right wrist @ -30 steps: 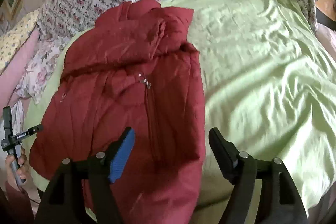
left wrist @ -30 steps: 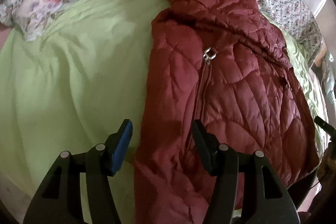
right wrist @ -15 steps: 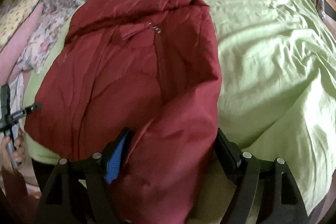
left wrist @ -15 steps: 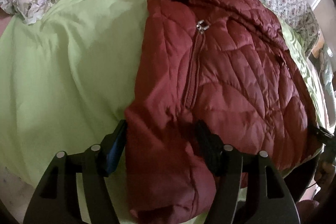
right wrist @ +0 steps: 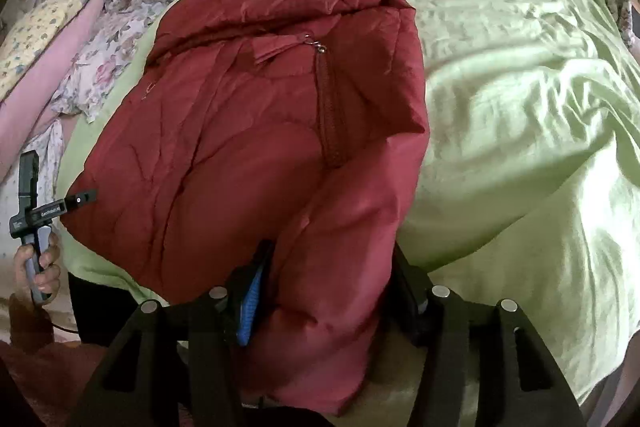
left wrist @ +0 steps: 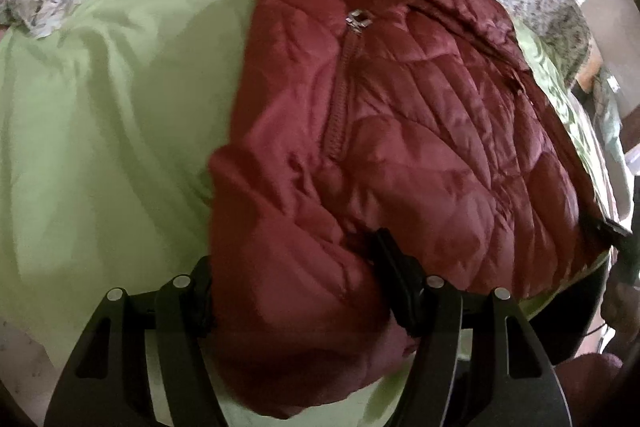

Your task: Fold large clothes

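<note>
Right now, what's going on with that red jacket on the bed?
A person is folding a dark red quilted jacket spread on a light green bedsheet. Each hand holds a gripper at the jacket's near edge. The left gripper has a puffy bunch of the fabric between its fingers. The right gripper is closing on another bunch, at the other near corner. The jacket is zipped, and no fold is made yet.

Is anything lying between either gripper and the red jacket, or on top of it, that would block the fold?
Nothing visible. The red jacket lies bare on the green sheet, its near edge already between the fingers of the left gripper and the closing right gripper.
</note>
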Available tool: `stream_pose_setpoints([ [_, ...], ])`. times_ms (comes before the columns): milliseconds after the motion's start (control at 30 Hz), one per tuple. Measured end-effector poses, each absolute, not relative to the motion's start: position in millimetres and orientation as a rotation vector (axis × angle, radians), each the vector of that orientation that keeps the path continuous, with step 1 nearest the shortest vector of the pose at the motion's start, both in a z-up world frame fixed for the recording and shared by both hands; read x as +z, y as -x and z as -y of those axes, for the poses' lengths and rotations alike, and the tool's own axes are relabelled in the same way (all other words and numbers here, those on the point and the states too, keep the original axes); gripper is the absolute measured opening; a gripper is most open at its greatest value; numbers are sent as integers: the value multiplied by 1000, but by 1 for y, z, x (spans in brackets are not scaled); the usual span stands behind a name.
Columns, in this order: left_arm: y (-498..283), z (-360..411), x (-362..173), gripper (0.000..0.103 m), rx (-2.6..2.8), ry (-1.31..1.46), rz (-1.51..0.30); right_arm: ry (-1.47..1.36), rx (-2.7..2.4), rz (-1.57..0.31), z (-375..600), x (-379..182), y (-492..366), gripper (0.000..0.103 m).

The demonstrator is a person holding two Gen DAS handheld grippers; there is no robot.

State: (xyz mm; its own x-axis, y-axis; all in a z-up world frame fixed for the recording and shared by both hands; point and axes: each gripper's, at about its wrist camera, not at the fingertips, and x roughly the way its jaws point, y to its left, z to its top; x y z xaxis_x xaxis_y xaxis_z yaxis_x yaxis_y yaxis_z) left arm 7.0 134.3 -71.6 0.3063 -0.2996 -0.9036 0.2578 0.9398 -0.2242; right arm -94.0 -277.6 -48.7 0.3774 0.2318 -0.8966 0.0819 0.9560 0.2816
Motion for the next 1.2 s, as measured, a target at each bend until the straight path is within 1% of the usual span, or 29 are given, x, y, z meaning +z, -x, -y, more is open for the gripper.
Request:
stream_pose_setpoints([
  [67,-4,-131,-72,64,-366,22,-1196,-297,101,-1176,278,-48,95,57],
  [100,-4,-130,-72,58,-370,20,-1193,-296,101,-1172,278,-48,96,57],
  [133,-4,-130,-72,53,-376,20,-1191,-292,101,-1168,278,-48,96,54],
  [167,-2,-130,-71,46,-389,24,-1188,-291,102,-1164,277,-48,97,53],
  [200,-2,-130,-70,42,-394,24,-1184,-289,102,-1162,277,-48,98,52],
  [333,1,-129,-70,35,-392,15,-1169,-294,110,-1147,275,-45,99,46],
  [500,5,-123,-61,23,-378,23,-1139,-324,146,-1120,275,-42,97,37],
  [567,7,-122,-53,21,-385,30,-1113,-350,174,-1114,278,-38,94,33],
  [767,8,-129,-27,18,-423,95,-1045,-438,244,-1034,285,-12,91,29],
  [900,7,-132,-12,17,-446,130,-1007,-465,268,-965,289,6,95,27],
  [1200,5,-135,15,16,-469,158,-949,-515,282,-929,301,10,101,25],
])
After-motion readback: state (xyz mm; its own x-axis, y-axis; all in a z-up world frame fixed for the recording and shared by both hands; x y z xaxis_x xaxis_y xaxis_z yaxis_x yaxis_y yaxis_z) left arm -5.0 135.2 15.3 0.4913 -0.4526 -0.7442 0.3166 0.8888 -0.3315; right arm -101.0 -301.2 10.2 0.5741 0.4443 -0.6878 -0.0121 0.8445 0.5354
